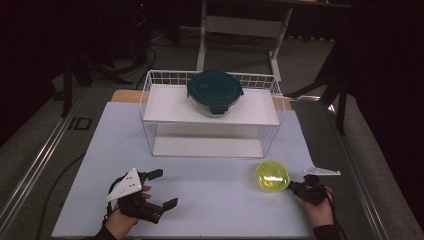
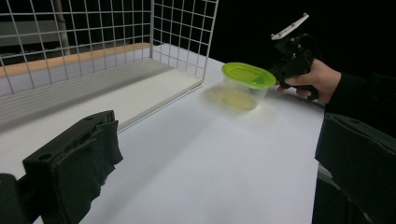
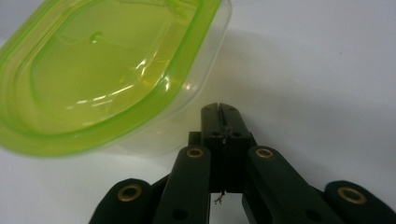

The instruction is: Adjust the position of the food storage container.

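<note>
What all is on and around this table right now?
Plastic tub: one, clear with a lime-green lid, front right of the mat, beside the right gripper.
Glass container: one, clear with a dark teal lid, on the rack's top shelf.
Wire rack: one, white, two shelves, at the back of the mat.
Mat: one, white, covering the table.
Desk frame: one, pale grey, on the floor behind.
Left gripper: one, black with a grey plate, front left, fingers wide apart, holding nothing.
Right gripper: one, black, fingers shut together beside the tub's wall.
Hands: two, one per gripper.
</note>
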### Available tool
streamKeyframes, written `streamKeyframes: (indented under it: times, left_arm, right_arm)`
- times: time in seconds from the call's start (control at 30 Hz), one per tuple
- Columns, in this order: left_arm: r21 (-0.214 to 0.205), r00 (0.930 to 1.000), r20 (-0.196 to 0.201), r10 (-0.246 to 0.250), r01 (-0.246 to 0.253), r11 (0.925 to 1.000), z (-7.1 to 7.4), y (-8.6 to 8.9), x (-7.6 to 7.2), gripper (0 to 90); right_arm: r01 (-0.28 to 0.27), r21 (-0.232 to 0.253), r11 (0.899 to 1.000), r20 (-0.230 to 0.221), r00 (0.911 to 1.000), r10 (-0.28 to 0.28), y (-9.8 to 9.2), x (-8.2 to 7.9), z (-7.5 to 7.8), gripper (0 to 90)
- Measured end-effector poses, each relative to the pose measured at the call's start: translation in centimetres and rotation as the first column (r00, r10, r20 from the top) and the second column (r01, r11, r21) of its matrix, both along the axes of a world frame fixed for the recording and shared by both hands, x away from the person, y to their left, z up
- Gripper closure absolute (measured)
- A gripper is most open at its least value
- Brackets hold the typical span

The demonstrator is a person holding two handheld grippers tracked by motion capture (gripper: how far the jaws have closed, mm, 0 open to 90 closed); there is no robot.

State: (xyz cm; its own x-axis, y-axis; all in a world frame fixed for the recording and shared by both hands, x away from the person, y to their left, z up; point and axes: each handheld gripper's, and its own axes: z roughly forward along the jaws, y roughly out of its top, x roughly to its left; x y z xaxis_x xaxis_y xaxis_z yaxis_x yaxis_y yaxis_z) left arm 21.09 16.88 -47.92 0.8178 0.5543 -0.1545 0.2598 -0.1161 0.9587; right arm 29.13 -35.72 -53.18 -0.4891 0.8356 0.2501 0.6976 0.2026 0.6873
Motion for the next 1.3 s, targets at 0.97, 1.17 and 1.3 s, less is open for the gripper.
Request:
streamKeyframes:
  times: [0.97, 1.17, 1.3]
  left_arm:
    - [-0.001, 1.0000, -0.002, -0.002, 0.002, 1.0000, 0.0, 0.0, 0.0, 0.0]
    - [-0.002, 1.0000, -0.001, -0.005, 0.005, 1.0000, 0.0, 0.0, -0.1, 0.0]
    - [-0.002, 1.0000, -0.001, -0.004, 0.004, 1.0000, 0.0, 0.0, -0.1, 0.0]
  right_arm:
    - [-0.067, -0.009, 0.998, -0.015, 0.9977, 0.067, 2.6, 1.6, 0.1, 90.0]
    - [-0.103, -0.009, 0.995, -0.016, 0.9945, 0.103, 3.7, 1.8, 0.3, 90.0]
    - [-0.116, 0.005, 0.993, -0.022, 0.9930, 0.116, 4.2, 1.8, 0.3, 90.0]
